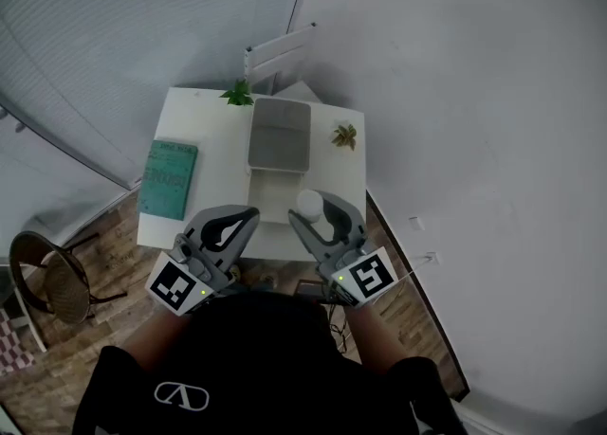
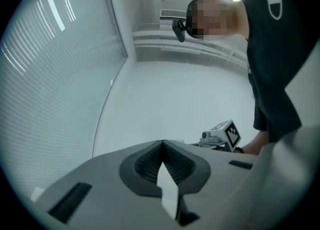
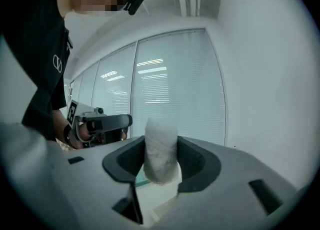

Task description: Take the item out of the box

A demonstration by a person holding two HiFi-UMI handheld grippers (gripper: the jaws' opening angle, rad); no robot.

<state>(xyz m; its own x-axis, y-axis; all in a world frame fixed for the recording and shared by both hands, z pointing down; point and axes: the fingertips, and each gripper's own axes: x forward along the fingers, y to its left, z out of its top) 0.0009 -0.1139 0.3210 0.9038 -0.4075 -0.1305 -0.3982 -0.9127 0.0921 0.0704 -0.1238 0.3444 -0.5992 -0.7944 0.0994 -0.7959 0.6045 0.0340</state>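
Fingers of the left gripper [image 1: 250, 216] are pressed together at the tips with nothing between them, and it hangs over the near edge of the white table [image 1: 204, 130]. Up at eleven o'clock from it, a teal book [image 1: 169, 178] lies flat on the table. Across to the centre, the box [image 1: 270, 194] sits open at twelve o'clock, with a small plant [image 1: 238, 94] at its far left corner. On to the right gripper [image 1: 310, 208]: its fingers pinch the white wrapped item [image 3: 161, 149] from both sides, held up out of the box, over its near end. Another plant [image 1: 344, 135] stands at one o'clock, just beside the box.
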